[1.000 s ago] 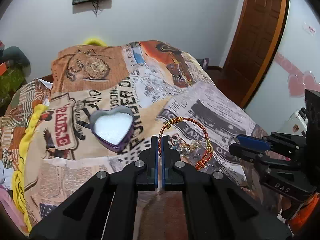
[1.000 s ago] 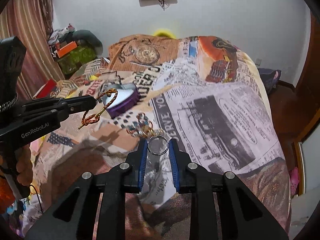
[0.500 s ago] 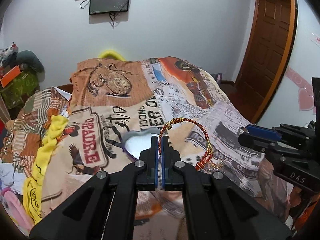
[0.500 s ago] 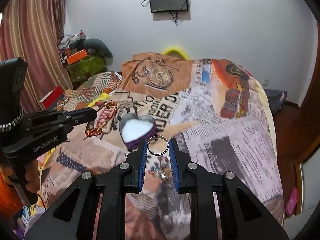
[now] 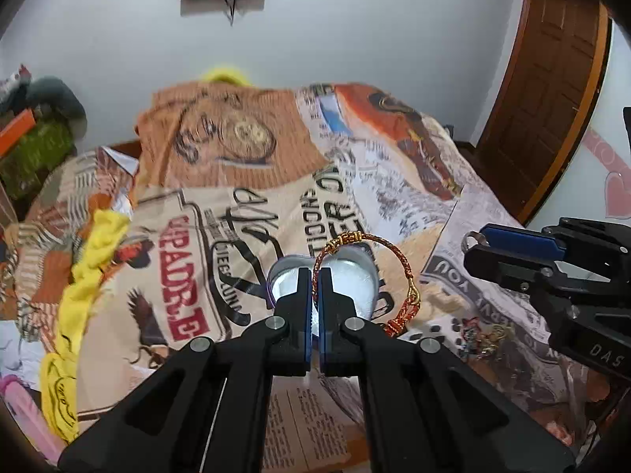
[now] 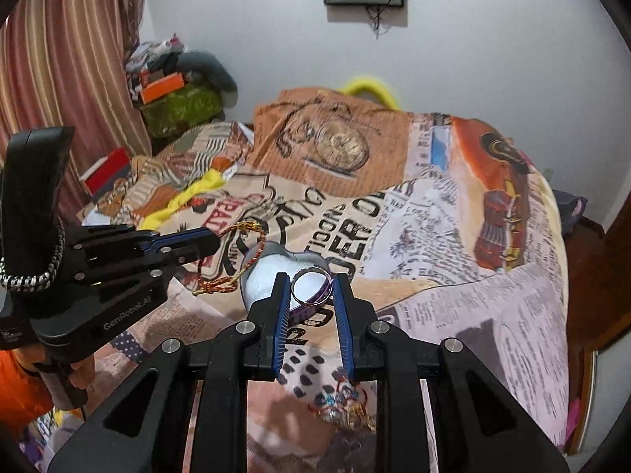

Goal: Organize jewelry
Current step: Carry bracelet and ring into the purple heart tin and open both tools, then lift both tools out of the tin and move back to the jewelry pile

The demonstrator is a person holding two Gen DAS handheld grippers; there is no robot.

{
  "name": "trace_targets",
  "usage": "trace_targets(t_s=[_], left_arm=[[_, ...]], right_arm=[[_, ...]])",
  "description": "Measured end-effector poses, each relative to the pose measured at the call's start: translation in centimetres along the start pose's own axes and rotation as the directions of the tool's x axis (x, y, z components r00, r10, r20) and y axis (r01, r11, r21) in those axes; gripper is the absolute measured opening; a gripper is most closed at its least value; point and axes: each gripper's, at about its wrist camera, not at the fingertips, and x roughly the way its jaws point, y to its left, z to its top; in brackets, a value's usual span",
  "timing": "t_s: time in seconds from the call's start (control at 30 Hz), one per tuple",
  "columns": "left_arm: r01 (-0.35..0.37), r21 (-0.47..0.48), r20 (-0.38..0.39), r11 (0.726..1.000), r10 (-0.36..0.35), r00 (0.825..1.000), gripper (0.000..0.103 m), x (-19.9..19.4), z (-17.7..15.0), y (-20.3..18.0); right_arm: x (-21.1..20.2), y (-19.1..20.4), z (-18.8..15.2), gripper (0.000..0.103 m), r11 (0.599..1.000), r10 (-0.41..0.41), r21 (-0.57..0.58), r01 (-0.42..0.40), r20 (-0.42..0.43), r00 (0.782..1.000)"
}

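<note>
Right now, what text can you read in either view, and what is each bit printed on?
"GenRobot.AI": side of the left tool, right wrist view.
"DAS": body of the right tool, left wrist view.
"YOU": newspaper-print bedspread.
Red "PADRE", partly cut off: bedspread.
"ER O", part of a larger word: bedspread.
Remaining newsprint lines: too small or blurred to read.

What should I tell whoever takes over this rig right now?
Left gripper: shut on the red-gold bracelet, held above the heart-shaped box.
Right gripper: shut on the silver ring, also over the open box.
A small jewelry pile lies on the bedspread.
Done: both pieces picked up.
Left: drop both into the box, then probably the pile.
</note>
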Motion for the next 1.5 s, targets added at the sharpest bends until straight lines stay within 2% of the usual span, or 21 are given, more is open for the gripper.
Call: trace_targets(t_s=[0.33, 0.67, 0.97, 1.23, 1.37, 1.5], left_arm=[[0.035, 0.024, -0.106, 0.999, -0.032, 0.994, 0.001, 5.1, -0.1, 0.9], [0.064, 0.029, -0.131, 0.998, -0.060, 0.990, 0.001, 6.7, 0.1, 1.6], [0.007, 0.038, -0.092, 0.999, -0.004, 0.996, 0.002, 5.1, 0.1, 3.2], [-0.027, 0.025, -0.074, 0.999, 0.029, 0.997, 0.009, 3.5, -0.3, 4.8], [-0.030, 0.018, -0.073, 0.999, 0.032, 0.997, 0.016, 2.9, -0.5, 5.1], [-0.043, 0.028, -0.062, 0.999, 0.045, 0.997, 0.020, 2.3, -0.7, 4.8]], right_arm=[[5.4, -0.1, 0.6, 0.020, 0.999, 0.045, -0.014, -0.047, -0.131, 0.990], [9.0, -0.3, 0.7, 0.020, 0.997, 0.075, 0.002, -0.076, -0.214, 0.974], [10.9, 0.6, 0.7, 0.020, 0.994, 0.099, -0.017, -0.108, -0.271, 0.957], [12.0, 1.4, 0.6, 0.020, 0.993, 0.098, -0.029, -0.112, -0.303, 0.948], [12.1, 1.7, 0.7, 0.021, 0.994, 0.081, -0.040, -0.098, -0.317, 0.945], [11.7, 2.0, 0.8, 0.031, 0.996, 0.039, -0.066, -0.061, -0.304, 0.952]])
